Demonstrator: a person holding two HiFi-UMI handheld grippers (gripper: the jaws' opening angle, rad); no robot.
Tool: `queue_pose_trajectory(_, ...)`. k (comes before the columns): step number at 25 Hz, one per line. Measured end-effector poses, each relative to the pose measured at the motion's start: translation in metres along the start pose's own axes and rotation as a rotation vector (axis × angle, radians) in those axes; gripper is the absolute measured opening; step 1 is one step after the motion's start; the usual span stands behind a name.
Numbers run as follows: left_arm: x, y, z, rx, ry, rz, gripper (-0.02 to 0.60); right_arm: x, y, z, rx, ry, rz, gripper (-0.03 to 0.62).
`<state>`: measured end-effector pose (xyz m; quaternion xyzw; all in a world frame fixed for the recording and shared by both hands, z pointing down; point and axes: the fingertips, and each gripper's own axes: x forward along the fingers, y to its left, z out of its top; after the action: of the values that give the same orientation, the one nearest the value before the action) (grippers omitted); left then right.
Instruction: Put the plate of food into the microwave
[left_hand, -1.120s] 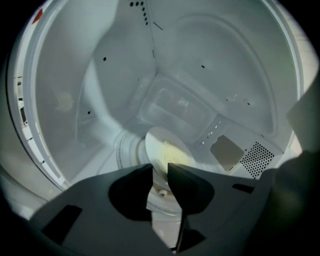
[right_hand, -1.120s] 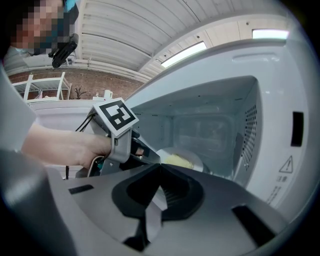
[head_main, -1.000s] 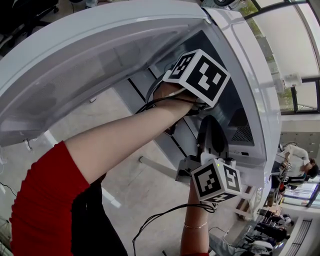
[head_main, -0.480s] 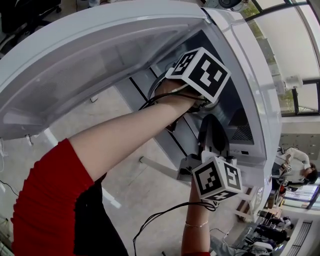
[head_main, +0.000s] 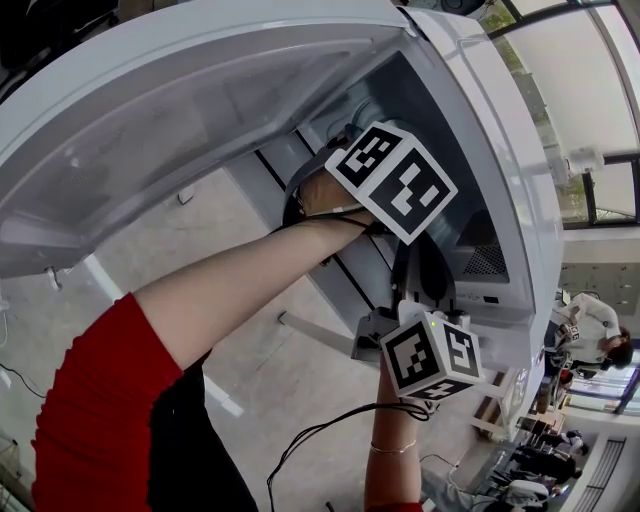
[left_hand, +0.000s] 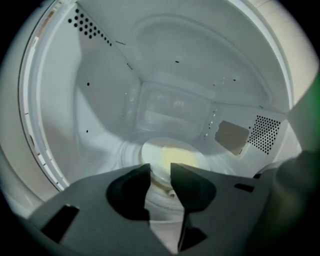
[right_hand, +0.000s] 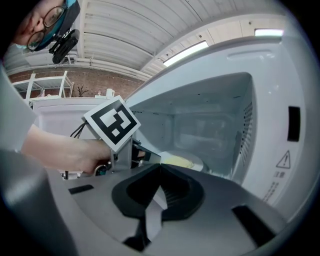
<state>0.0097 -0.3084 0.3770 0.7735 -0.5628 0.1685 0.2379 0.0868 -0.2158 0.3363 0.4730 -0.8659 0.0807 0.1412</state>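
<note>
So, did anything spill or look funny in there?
No, nothing stands out. The plate of food sits flat inside the microwave, and nothing has spilled. The left claw is opening at the plate's rim, not pinching it.

One microwave (head_main: 520, 150) with one door (head_main: 170, 110). Inside the cavity there are one plate (left_hand: 149, 152), one yellow portion of food (left_hand: 180, 159) on it, two perforated vent patches (left_hand: 82, 25) (left_hand: 265, 132) and one tan cover panel (left_hand: 232, 137). Two claws: the left claw (left_hand: 159, 169), its jaws opening with the plate's near rim showing in the gap, and the right claw (right_hand: 160, 167). Two marker cubes (head_main: 392, 180) (head_main: 432, 358), one per claw. One warning triangle (right_hand: 283, 160) on the microwave's front. One red sleeve (head_main: 90, 400).
</note>
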Motion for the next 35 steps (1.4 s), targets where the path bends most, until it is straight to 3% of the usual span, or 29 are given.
queue_pose_trajectory(5,-0.011,0.009,0.003,-0.055,-0.071,-0.021,0.115,-0.002,0.002,-0.007,0.005,-0.003,0.002,0.015)
queue_pose_trajectory(8,-0.036,0.021,-0.015,-0.122,-0.113,-0.051,0.031,-0.005,0.011,-0.014,0.0,-0.002,0.013,0.014)
queue_pose_trajectory(12,-0.075,0.021,0.001,-0.167,-0.248,-0.191,0.009,-0.01,0.029,0.0,0.046,-0.022,0.013,0.015)
queue_pose_trajectory(15,-0.103,0.007,0.007,-0.184,-0.302,-0.279,0.009,-0.021,0.037,0.017,0.074,-0.035,0.042,0.015)
queue_pose_trajectory(22,-0.179,-0.03,0.002,-0.073,-0.336,-0.339,0.008,-0.074,0.052,0.03,0.169,-0.104,0.07,0.015)
queue_pose_trajectory(27,-0.23,-0.053,-0.001,0.021,-0.338,-0.349,0.008,-0.118,0.062,0.034,0.226,-0.137,0.045,0.014)
queue_pose_trajectory(35,-0.26,-0.074,-0.025,-0.003,-0.272,-0.357,0.008,-0.171,0.074,0.013,0.281,-0.1,0.023,0.014)
